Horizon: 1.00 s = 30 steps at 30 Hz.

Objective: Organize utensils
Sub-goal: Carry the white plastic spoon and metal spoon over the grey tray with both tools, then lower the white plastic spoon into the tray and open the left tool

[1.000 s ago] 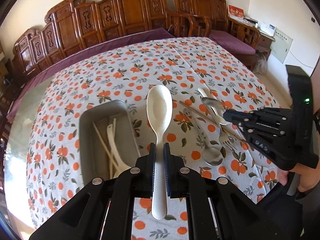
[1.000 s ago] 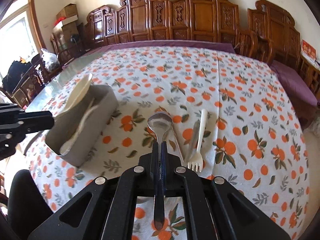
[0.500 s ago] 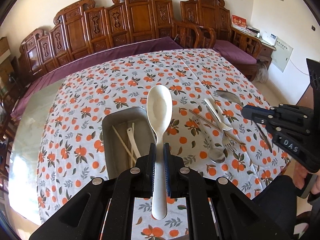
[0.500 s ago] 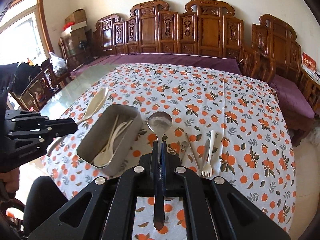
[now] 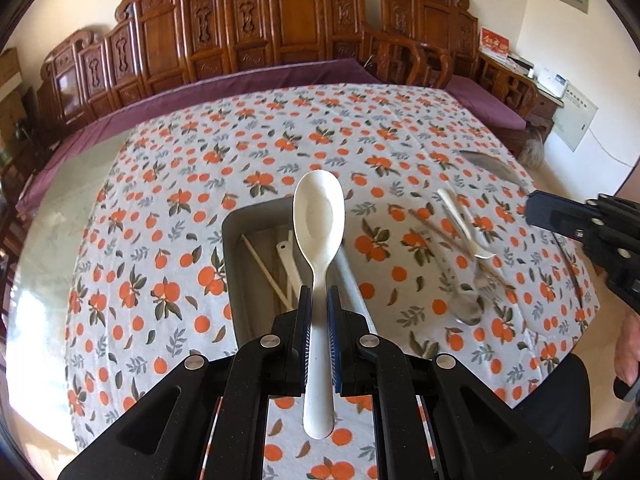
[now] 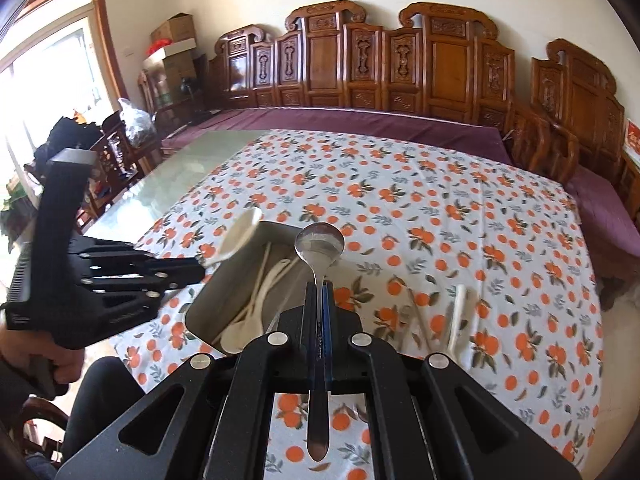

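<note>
My left gripper [image 5: 319, 300] is shut on a white plastic spoon [image 5: 319, 216], held bowl-forward above the grey metal tray [image 5: 236, 264]. My right gripper [image 6: 319, 294] is shut on a metal spoon [image 6: 319, 242], held over the tray's [image 6: 208, 300] right side. The tray holds white chopsticks and white spoons [image 6: 256, 308]. On the tablecloth to the tray's right lie a white fork [image 5: 460, 220], chopsticks [image 5: 436, 232] and a metal spoon [image 5: 466, 308]. The right gripper [image 5: 532, 210] shows in the left wrist view. The left gripper [image 6: 200, 270] shows in the right wrist view.
The table carries an orange-print cloth [image 5: 320, 128] with bare glass [image 5: 52, 240] along its left side. Carved wooden benches with purple cushions [image 6: 360, 128] ring the far sides. My legs and a chair are at the near edge.
Both grippers have risen and pulled back from the table with their spoons. The right gripper has swung left so its metal spoon now hangs over the tray.
</note>
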### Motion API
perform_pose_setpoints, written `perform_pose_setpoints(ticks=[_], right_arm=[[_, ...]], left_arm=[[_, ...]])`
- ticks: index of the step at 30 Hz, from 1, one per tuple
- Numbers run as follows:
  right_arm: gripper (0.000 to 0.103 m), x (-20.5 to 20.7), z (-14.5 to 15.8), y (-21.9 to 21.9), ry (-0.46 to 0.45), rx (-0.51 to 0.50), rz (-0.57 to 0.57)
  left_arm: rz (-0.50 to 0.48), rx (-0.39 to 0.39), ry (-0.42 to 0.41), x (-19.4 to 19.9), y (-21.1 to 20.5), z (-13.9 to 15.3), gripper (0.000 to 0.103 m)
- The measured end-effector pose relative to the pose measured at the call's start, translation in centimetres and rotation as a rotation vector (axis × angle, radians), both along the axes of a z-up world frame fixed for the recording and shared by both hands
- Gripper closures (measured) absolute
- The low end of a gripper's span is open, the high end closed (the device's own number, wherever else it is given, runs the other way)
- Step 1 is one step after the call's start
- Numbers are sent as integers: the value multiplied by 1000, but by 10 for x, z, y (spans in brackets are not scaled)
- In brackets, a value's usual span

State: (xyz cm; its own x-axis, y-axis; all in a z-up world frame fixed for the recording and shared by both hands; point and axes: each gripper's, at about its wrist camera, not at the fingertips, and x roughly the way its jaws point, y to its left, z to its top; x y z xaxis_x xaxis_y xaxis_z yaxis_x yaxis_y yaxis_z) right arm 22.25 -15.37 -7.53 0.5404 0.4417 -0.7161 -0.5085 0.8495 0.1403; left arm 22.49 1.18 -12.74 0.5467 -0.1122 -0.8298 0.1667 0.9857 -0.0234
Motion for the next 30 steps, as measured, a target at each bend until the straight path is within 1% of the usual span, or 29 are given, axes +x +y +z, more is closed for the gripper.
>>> perform_pose_setpoints(ticks=[7,11,21,24,30], right_arm=[[99,13,-14,28,38,25,52],[99,21,-21,39,55,21,70],[99,34,-41,47,95,2,74],[99,38,-45,47,95,1,65],[99,44,-54,49,112,8,50]], left_arm=[[26,-4,57,25,18,-31,96],[40,-7,92,41,25,-49,96],[56,-21,152,68,29,-86,96],[69,-30,160,74,31,-94,96],[84,-47,167,80,36,-98,96]])
